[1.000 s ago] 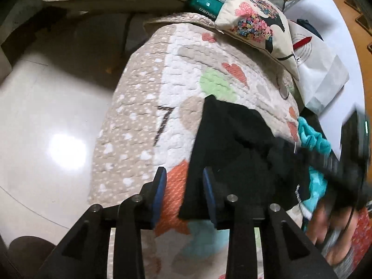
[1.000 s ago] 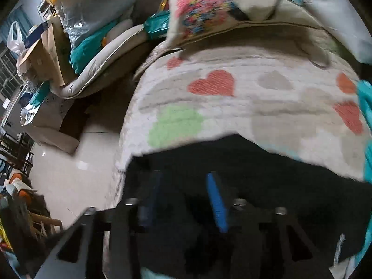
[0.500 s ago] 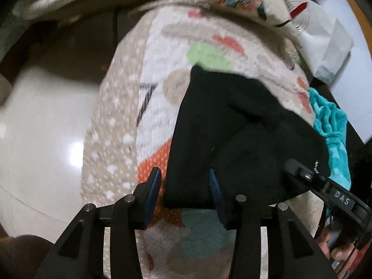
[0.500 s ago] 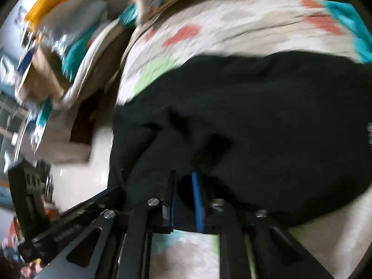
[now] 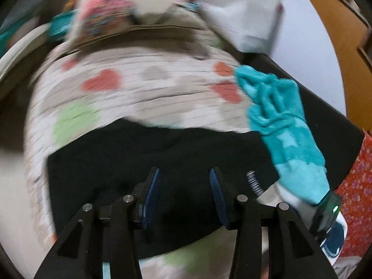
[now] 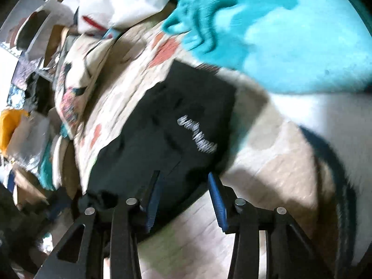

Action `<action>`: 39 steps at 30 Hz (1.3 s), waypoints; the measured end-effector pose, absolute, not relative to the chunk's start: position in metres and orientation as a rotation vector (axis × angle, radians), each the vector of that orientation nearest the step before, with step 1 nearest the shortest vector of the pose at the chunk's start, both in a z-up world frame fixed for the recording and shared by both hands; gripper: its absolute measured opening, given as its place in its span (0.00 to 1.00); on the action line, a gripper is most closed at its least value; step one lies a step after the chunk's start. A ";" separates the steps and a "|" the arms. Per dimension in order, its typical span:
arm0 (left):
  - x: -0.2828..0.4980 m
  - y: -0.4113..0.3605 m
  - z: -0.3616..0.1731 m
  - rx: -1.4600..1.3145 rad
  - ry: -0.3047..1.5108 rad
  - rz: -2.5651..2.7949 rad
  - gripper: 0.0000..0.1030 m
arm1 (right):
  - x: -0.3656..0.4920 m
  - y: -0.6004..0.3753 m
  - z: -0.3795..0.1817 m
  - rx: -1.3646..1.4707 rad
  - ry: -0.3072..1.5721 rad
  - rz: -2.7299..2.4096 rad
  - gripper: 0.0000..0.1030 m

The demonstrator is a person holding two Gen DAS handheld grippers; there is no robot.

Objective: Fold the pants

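Note:
The black pants (image 5: 148, 158) lie folded in a flat block on a quilted mat with coloured hearts (image 5: 148, 88). A small white logo shows near their right edge. My left gripper (image 5: 184, 174) is open, its blue-padded fingers (image 5: 152, 190) apart just above the pants' near edge, holding nothing. In the right wrist view the same pants (image 6: 162, 139) lie ahead with the white logo facing up. My right gripper (image 6: 184, 176) is open over the pants' near right edge and is empty.
A teal fleece garment (image 5: 276, 114) lies bunched just right of the pants and also fills the upper right of the right wrist view (image 6: 279, 34). A floral cushion (image 5: 111, 16) and a white bag (image 5: 241, 11) sit at the mat's far end. Cluttered boxes (image 6: 28, 121) stand left.
The right gripper, shut on the pants half a second ago, has let go and opened. The left gripper swung right and now sits over the pants. The pants now lie flatter.

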State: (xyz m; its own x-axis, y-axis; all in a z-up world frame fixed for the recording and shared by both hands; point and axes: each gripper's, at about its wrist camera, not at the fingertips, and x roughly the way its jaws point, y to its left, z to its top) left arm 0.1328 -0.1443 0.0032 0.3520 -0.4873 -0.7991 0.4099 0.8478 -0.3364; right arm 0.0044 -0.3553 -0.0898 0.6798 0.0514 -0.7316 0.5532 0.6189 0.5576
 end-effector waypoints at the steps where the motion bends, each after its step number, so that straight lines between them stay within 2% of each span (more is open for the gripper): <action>1: 0.135 -0.169 0.003 -0.045 1.062 -0.610 0.42 | 0.004 -0.358 -0.093 0.873 0.782 -0.341 0.45; 10: 0.161 -0.321 -0.032 0.181 1.127 -0.820 0.42 | 0.015 -0.375 -0.111 0.942 0.751 -0.352 0.47; 11: 0.163 -0.331 -0.037 0.204 1.133 -0.843 0.44 | 0.015 -0.375 -0.112 0.939 0.750 -0.351 0.49; 12: 0.165 -0.344 -0.043 0.226 1.144 -0.860 0.52 | 0.016 -0.375 -0.112 0.934 0.748 -0.347 0.51; 14: 0.168 -0.367 -0.058 0.291 1.181 -0.880 0.58 | 0.018 -0.373 -0.111 0.916 0.745 -0.339 0.57; 16: 0.166 -0.382 -0.070 0.381 1.200 -0.883 0.58 | 0.021 -0.377 -0.113 0.921 0.761 -0.345 0.51; 17: 0.164 -0.386 -0.071 0.422 1.184 -0.874 0.50 | 0.022 -0.379 -0.113 0.923 0.771 -0.331 0.49; 18: 0.162 -0.387 -0.071 0.457 1.168 -0.868 0.32 | 0.024 -0.381 -0.111 0.922 0.779 -0.314 0.46; 19: 0.162 -0.387 -0.070 0.476 1.161 -0.862 0.25 | 0.028 -0.381 -0.110 0.922 0.791 -0.278 0.30; 20: 0.163 -0.383 -0.067 0.465 1.168 -0.872 0.15 | 0.030 -0.381 -0.109 0.914 0.802 -0.259 0.24; 22: 0.165 -0.369 -0.055 0.405 1.165 -0.897 0.12 | 0.031 -0.378 -0.102 0.879 0.797 -0.245 0.22; 27: 0.169 -0.314 -0.018 0.268 1.104 -0.904 0.11 | 0.032 -0.354 -0.071 0.720 0.746 -0.194 0.20; 34: 0.177 -0.179 0.029 -0.045 1.030 -0.825 0.11 | 0.032 -0.266 -0.018 0.335 0.683 -0.046 0.20; 39: 0.186 -0.080 0.025 -0.201 1.016 -0.734 0.11 | 0.042 -0.182 -0.013 0.064 0.699 0.082 0.20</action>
State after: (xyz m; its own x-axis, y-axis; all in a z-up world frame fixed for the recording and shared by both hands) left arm 0.1860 -0.0803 0.0250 0.3147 -0.6413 -0.6998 0.4632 0.7473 -0.4765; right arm 0.0417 -0.1819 -0.0127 0.7626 0.0966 -0.6396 -0.0539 0.9948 0.0861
